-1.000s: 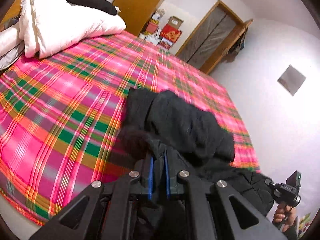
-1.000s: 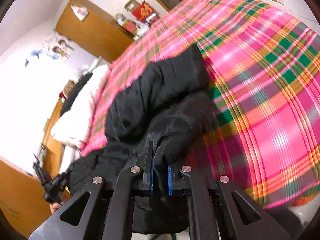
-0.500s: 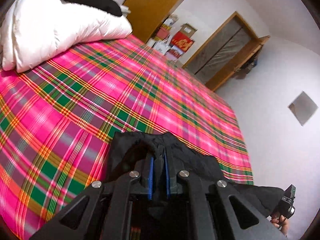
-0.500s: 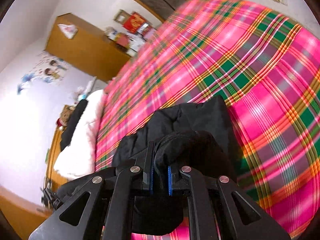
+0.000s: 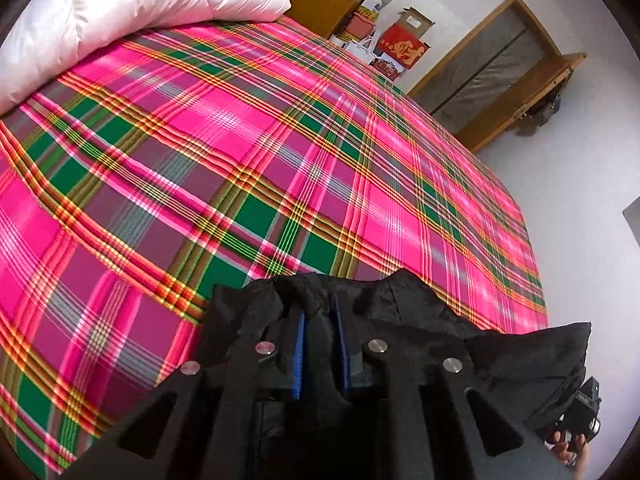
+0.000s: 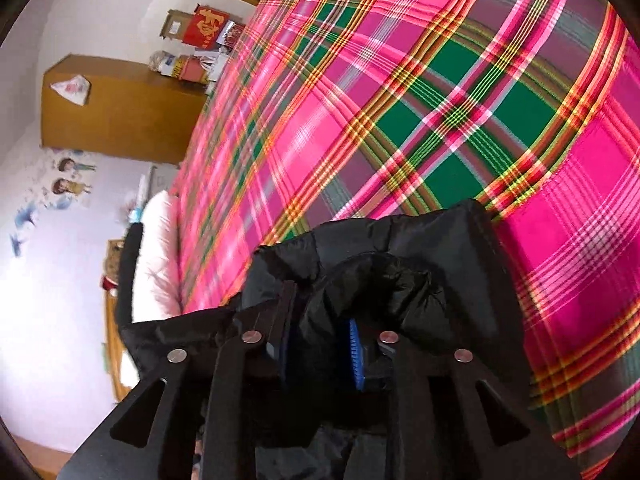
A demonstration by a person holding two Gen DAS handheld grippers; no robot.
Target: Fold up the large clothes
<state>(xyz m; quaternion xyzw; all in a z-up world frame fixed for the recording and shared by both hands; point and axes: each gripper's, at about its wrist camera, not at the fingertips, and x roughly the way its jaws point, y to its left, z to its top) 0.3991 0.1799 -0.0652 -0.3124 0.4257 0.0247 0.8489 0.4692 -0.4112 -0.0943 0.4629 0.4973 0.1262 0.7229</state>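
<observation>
A large black padded jacket (image 5: 404, 308) hangs bunched from both grippers above a bed with a pink and green plaid sheet (image 5: 240, 152). My left gripper (image 5: 319, 312) is shut on a fold of the jacket's upper edge. My right gripper (image 6: 316, 320) is shut on another bunched fold of the same jacket (image 6: 400, 256), which covers its fingertips. The right gripper's body (image 5: 580, 408) and the hand holding it show at the lower right of the left wrist view, with black cloth stretched between the two grippers.
A white duvet (image 5: 132, 4) lies piled at the head of the bed. A wooden wardrobe (image 6: 120, 108), red boxes (image 5: 404, 46) and a wooden door (image 5: 492, 68) stand beyond the bed's far side. The plaid sheet (image 6: 420, 112) fills the right wrist view.
Both grippers have lifted and carried the jacket forward over the bed. The bunched cloth that lay spread on the sheet ahead of them now hangs from the fingers.
</observation>
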